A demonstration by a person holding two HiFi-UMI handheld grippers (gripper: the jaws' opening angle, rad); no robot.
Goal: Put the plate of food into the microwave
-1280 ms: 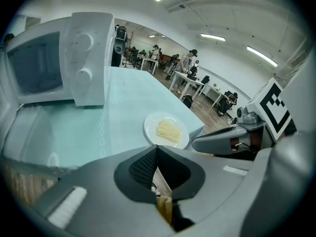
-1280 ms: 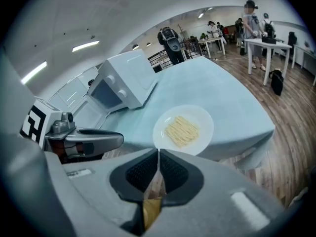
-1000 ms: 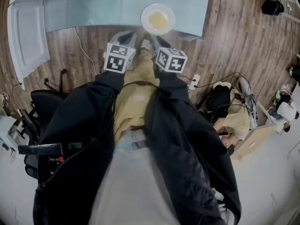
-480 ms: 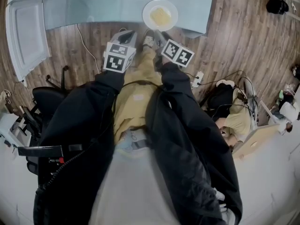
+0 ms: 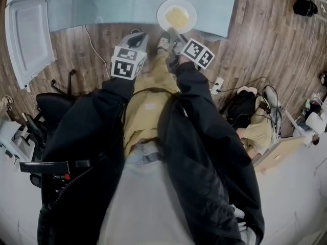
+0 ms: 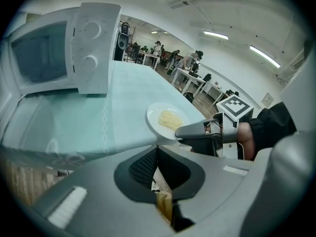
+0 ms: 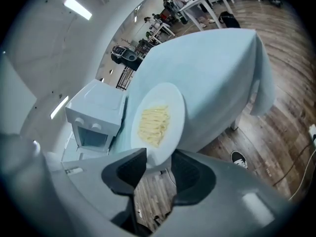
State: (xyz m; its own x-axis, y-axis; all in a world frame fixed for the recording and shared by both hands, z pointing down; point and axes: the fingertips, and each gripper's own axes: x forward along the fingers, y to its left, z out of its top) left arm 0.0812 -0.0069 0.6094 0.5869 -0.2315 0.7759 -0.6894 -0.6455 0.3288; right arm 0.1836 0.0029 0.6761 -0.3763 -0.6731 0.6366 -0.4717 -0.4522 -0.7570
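A white plate [image 5: 176,15] of pale noodles sits at the near edge of the table [image 5: 102,4], which has a light blue cloth. The white microwave [image 5: 28,34] stands at the table's far left. My right gripper [image 5: 171,34] reaches the plate's near rim. In the right gripper view the plate [image 7: 155,120] pokes its rim between the jaws of the right gripper [image 7: 159,164], which are opening; the pads stand off it. My left gripper [image 5: 137,37] hangs short of the table, shut and empty. The left gripper view shows the left gripper [image 6: 157,149], the plate [image 6: 168,120] and the microwave [image 6: 54,53].
A black chair [image 5: 51,111] stands at my left. A person [image 5: 255,131] sits on the wooden floor to my right among cables and a power strip [image 5: 214,84]. The table's cloth corner [image 7: 259,93] hangs down at the right.
My right gripper has moved forward and up to the plate's near rim and tilted. The left gripper has barely moved.
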